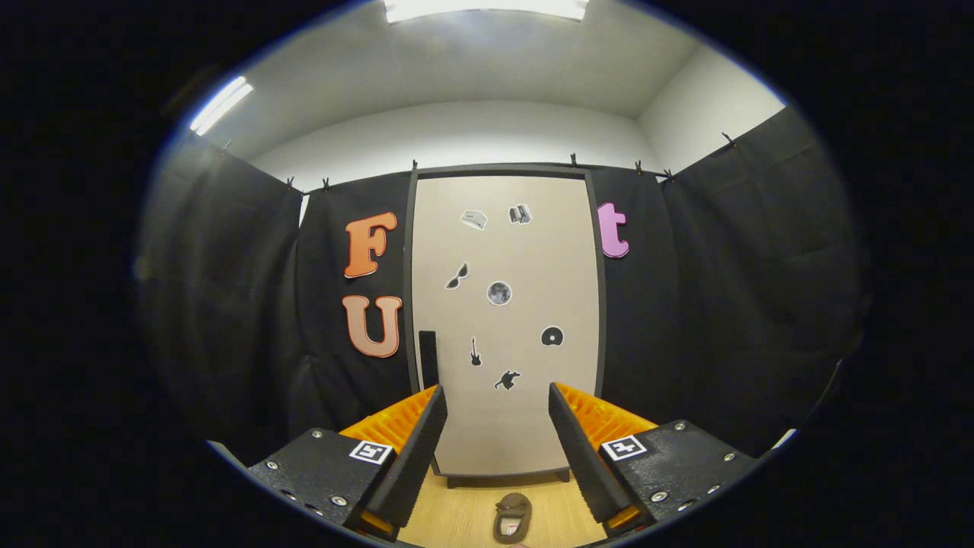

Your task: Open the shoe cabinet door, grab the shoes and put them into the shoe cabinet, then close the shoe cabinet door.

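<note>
Cabinet door is shut, straight ahead beyond the tool, w/ a dark vertical handle low on its left edge. Tool's fingers are spread wide, nothing btwn them, holding nothing. Shoe lies on the wood floor just in front of the cabinet base, btwn and below the fingers, apart from both.

Step in hand, by my read: open the door first. To do it well, shift the tool left so the handle sits btwn the fingers, keep them level w/ it, close on it fully before pulling. Pull along the door's swing, not straight back; hinge side prob. the right, can't confirm. Watch the shoe: it sits near the door's path and could get knocked.
</note>
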